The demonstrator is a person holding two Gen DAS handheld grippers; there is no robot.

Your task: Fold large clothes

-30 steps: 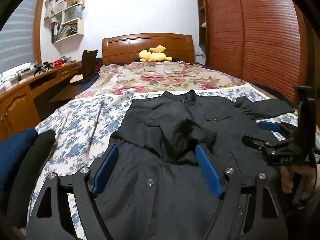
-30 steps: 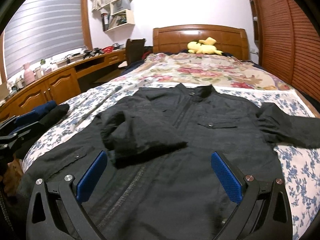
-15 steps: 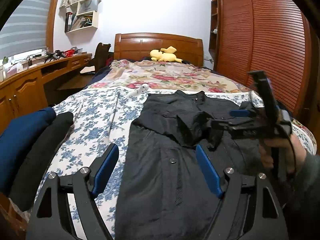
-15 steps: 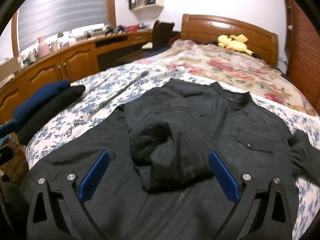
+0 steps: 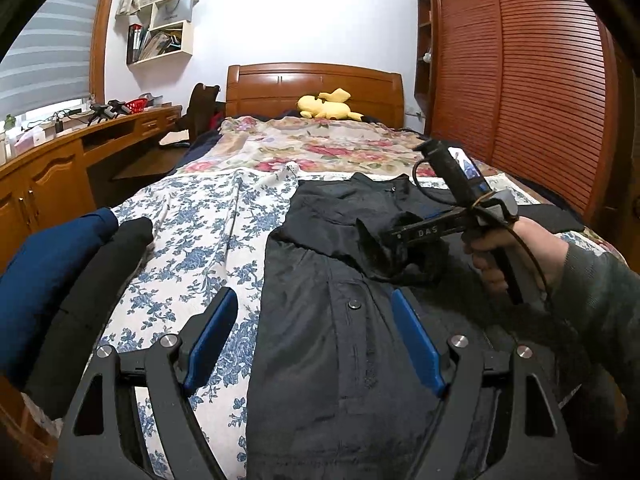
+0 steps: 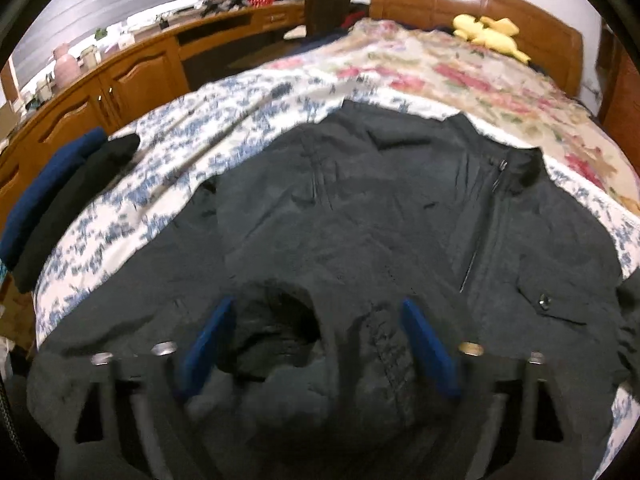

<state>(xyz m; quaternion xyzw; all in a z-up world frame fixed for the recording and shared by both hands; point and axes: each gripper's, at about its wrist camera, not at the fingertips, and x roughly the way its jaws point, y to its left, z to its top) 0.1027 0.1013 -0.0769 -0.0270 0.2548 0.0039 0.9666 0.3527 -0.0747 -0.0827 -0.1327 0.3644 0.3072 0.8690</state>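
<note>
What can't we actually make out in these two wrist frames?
- Right wrist view: motion blur; whether the right gripper touches the sleeve cuff is unclear.
- Left wrist view: right gripper's fingertips hidden behind that bunched cuff.
- Black jacket: hem cut off by the bottom edge and the left gripper; right sleeve hidden behind the right hand.
- Shelf items: too small.

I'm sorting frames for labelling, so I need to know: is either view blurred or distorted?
Left wrist view: sharp, with the black jacket and left gripper crisp, though fisheye bends the wardrobe. Right wrist view: motion-smeared overall, the right gripper and floral bedsheet streaked, with glare on the headboard.
</note>
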